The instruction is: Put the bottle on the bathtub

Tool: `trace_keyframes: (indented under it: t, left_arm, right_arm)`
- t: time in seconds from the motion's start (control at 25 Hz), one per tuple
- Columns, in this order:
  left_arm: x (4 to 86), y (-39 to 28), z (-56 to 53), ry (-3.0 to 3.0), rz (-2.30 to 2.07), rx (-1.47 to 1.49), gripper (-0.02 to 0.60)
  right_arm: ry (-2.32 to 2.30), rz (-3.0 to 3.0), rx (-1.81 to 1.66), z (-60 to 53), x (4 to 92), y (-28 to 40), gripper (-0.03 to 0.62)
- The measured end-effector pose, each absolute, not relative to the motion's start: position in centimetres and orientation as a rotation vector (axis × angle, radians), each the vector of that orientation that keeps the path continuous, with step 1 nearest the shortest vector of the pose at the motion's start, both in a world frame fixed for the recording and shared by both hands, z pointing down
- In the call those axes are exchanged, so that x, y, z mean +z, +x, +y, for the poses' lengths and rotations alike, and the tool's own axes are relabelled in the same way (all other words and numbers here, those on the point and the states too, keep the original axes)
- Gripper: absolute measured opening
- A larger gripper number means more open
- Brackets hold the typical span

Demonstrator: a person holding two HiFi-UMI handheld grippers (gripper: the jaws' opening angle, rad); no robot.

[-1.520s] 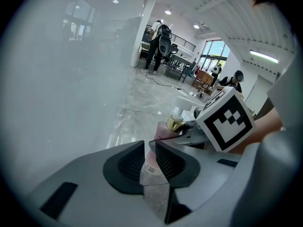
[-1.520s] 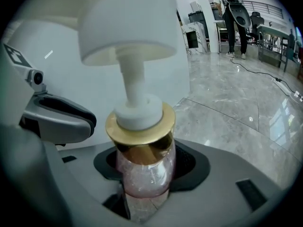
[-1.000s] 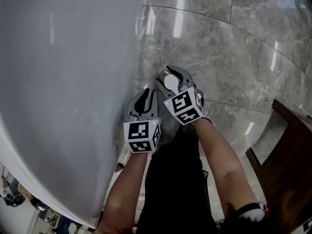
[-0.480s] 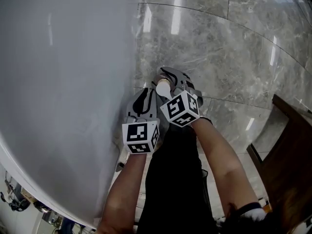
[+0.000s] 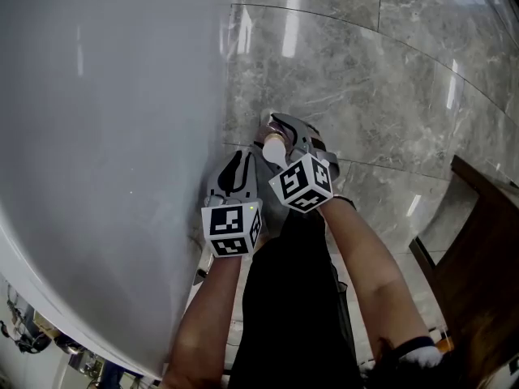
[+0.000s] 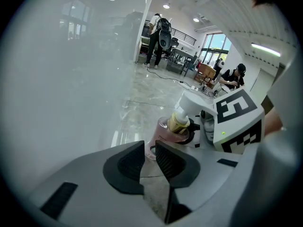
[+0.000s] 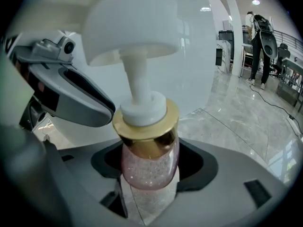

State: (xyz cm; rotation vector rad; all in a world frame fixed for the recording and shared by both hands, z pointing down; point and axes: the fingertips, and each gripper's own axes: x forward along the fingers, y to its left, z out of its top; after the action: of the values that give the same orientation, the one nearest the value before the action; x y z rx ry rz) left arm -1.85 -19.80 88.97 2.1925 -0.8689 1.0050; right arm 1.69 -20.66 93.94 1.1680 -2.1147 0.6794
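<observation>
A pink pump bottle (image 5: 276,147) with a gold collar and white pump head stands upright on the marble floor beside the white bathtub (image 5: 105,136). My right gripper (image 5: 277,136) is around it. Its jaws have just been opening, and the bottle (image 7: 149,167) stands between the pads without being squeezed. In the left gripper view the bottle (image 6: 173,129) shows just ahead, next to the right gripper's marker cube (image 6: 236,117). My left gripper (image 5: 242,157) hangs close beside the tub wall (image 6: 57,79), its jaws (image 6: 149,150) nearly together on nothing.
Grey marble floor (image 5: 381,79) spreads to the right of the tub. A dark wooden piece of furniture (image 5: 478,250) stands at the right edge. The person's dark clothing fills the lower middle. People, chairs and desks stand far off across the room (image 6: 163,32).
The right gripper has rolled slightly around the bottle, and the pump head has shifted a little toward the tub. The left gripper has stayed where it was.
</observation>
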Motion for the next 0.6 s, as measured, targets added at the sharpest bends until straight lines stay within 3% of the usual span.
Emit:
trace_keyframes:
  t: [0.6]
  left_arm:
    - [85.3,-2.0,-17.6,2.135,-0.857,0.982,0.084]
  right_arm:
    - [1.240,-1.933,0.801,-16.9,91.1,4.8,0.293]
